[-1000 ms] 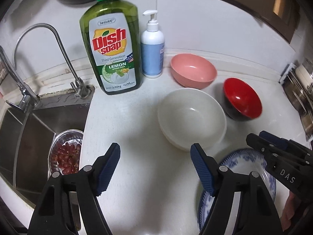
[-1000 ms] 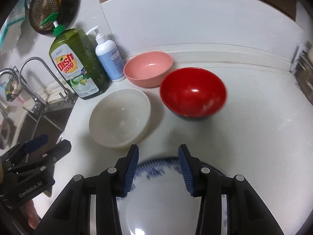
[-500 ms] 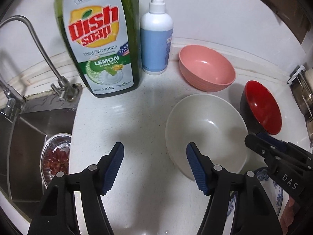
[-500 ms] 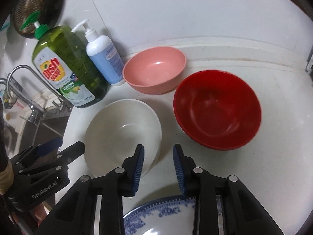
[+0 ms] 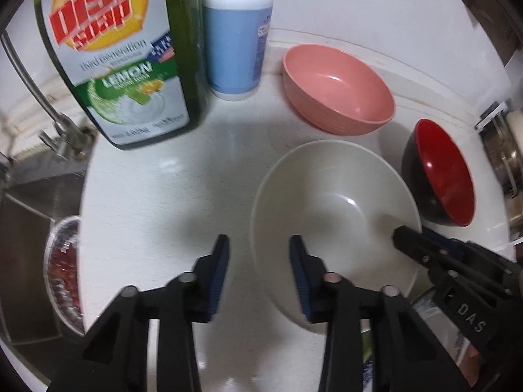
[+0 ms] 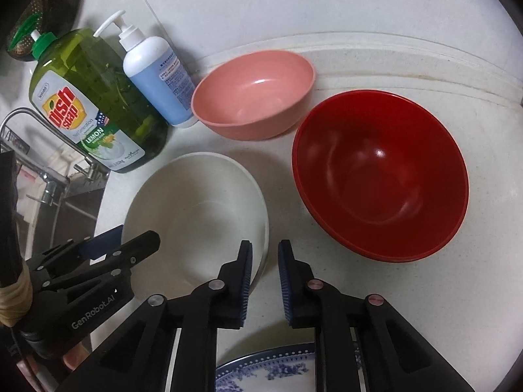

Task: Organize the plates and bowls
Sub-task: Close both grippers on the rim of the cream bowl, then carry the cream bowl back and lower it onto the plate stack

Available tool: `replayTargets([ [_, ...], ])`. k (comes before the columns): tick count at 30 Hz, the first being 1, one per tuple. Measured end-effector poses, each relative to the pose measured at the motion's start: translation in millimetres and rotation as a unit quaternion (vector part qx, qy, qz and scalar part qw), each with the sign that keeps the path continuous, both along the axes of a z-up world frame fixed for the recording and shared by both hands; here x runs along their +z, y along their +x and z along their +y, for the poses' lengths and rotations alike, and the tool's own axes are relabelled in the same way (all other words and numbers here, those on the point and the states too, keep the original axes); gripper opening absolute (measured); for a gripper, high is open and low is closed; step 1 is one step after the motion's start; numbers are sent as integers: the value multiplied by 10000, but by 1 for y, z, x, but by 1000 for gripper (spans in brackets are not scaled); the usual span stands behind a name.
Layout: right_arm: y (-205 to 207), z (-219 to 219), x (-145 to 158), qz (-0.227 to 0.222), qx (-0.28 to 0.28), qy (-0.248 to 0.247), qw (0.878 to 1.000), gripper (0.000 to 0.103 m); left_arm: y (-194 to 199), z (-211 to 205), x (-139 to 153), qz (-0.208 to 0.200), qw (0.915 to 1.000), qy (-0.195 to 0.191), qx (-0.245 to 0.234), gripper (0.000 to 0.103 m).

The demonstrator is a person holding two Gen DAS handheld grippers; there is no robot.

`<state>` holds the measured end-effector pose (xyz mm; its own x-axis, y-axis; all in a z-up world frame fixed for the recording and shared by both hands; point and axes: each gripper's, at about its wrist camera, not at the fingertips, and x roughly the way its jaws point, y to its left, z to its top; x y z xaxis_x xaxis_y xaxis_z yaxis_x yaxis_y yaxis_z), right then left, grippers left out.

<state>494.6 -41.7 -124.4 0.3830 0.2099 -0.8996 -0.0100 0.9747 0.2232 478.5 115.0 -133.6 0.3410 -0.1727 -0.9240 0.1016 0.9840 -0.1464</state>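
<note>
A white bowl (image 5: 333,209) sits on the white counter, with a pink bowl (image 5: 340,88) behind it and a red bowl (image 5: 441,170) to its right. My left gripper (image 5: 258,271) straddles the white bowl's left rim, one finger inside and one outside. Its jaws are closing, with a gap still showing at the pads. My right gripper (image 6: 265,277) straddles the rim on the other side of the white bowl (image 6: 196,215). Its jaws are also closing and do not press the rim. A blue-patterned plate (image 6: 261,369) lies under the right gripper.
A green dish soap bottle (image 5: 121,55) and a white pump bottle (image 5: 235,32) stand at the back left. A faucet (image 5: 55,124) and a sink lie left, with a dish of red pieces (image 5: 62,271) in it. Metal ware (image 5: 503,163) stands at the right edge.
Both grippers have moved forward and down onto the white bowl's rim, one on each side. Both pairs of jaws have narrowed. The blue plate has slid almost out of view beneath them.
</note>
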Motion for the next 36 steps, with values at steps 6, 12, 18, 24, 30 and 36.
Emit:
replayTargets([
  [6, 2, 3, -1, 8, 43, -55, 10000, 12, 2, -1, -5, 83, 9999, -26, -81, 13],
  [12, 2, 7, -2, 22, 55, -83, 9999, 11, -1, 0, -3, 1, 9999, 65, -86, 12],
  [18, -3, 10, 3, 5, 63, -22, 10000, 11, -9, 8, 11, -19, 10000, 44, -28, 12],
  [24, -20, 17, 24, -149, 151, -8, 9998, 11, -34, 20, 35, -107, 9999, -51, 78, 13],
  [30, -49, 36, 39, -217, 419, -125, 9988, 11, -70, 44, 52, -289, 9992, -100, 257, 12],
  [36, -86, 58, 40, -177, 734, -63, 9971, 11, -115, 67, 60, -396, 9980, -43, 498, 12],
])
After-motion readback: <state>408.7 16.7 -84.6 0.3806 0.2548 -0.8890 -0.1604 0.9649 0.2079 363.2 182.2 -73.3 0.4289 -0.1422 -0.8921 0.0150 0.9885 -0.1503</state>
